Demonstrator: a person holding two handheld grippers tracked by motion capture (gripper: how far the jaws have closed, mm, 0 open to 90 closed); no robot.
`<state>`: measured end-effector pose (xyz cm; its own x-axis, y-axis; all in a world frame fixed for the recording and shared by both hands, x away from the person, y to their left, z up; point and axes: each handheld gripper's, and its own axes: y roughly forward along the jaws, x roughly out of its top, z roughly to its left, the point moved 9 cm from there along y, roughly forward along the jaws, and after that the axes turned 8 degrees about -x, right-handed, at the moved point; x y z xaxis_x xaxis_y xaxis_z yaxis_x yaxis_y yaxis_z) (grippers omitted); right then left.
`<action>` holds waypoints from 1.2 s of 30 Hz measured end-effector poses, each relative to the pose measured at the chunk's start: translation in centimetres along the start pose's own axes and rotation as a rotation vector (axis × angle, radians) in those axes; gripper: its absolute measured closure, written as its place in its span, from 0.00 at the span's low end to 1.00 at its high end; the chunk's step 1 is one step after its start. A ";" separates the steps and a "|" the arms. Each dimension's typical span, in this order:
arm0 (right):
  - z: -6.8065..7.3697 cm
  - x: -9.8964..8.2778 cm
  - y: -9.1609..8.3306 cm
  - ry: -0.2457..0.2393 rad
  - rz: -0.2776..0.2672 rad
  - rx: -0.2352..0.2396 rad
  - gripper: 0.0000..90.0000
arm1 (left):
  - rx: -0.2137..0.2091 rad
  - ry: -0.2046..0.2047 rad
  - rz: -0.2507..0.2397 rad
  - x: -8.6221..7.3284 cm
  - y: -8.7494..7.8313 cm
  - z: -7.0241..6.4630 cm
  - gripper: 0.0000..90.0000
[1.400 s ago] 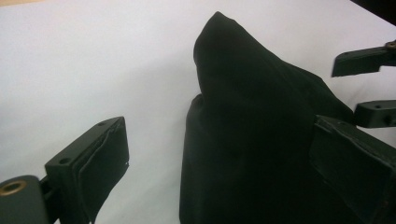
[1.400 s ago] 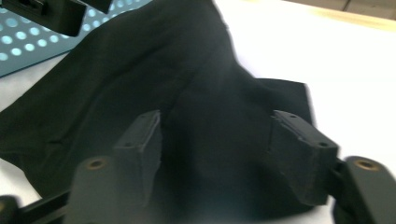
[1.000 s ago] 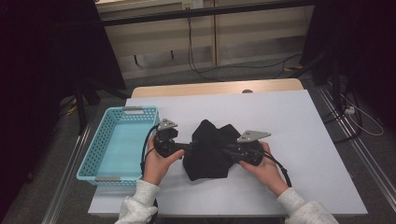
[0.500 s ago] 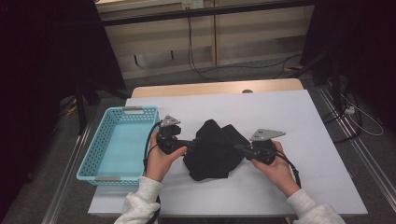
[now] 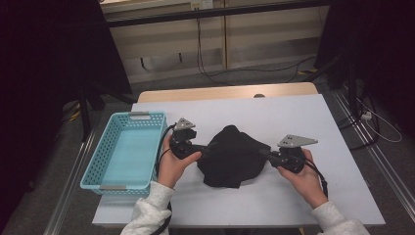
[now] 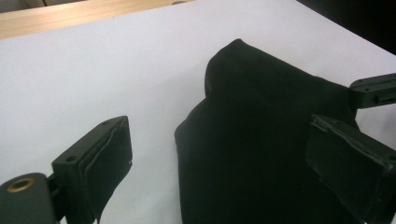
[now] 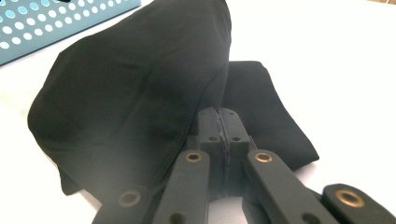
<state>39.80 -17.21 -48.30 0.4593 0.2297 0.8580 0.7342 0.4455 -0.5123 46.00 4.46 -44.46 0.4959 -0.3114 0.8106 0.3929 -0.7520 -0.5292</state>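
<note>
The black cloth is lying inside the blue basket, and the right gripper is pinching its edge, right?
Not quite. The black cloth lies on the white table, beside the blue basket, not inside it; the high view shows this. The rest holds: the right gripper is shut on the cloth's edge, as the right gripper view shows.

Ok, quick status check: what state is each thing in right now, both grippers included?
Black cloth: bunched on the table, one edge lifted by the right gripper.
Right gripper: jaws shut, pinching the cloth's edge.
Left gripper: jaws open, cloth between them, not pressed.
Blue basket: upright, nothing in it, left of the cloth.
</note>
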 end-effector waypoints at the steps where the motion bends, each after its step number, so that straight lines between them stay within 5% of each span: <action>1: -0.1 0.0 -0.2 -0.002 -0.003 -0.002 1.00 | 0.001 0.001 -0.001 0.0 -0.1 0.0 0.07; 19: -4.0 -1.4 -3.2 0.050 -0.009 -0.081 1.00 | -0.007 0.002 0.004 0.5 0.7 -0.3 0.07; 31: -6.8 -3.4 -4.0 0.076 0.033 -0.165 0.99 | -0.009 -0.002 0.015 0.2 1.4 -0.4 0.07; 36: -6.4 -3.6 -3.7 0.074 0.041 -0.151 0.99 | -0.005 -0.010 0.021 -0.1 1.4 -0.2 0.07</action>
<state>38.61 -25.19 -49.67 0.5220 0.1782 0.8342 0.7782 0.3008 -0.5512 46.35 3.29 -45.24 0.5113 -0.3212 0.7971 0.3790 -0.7482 -0.5445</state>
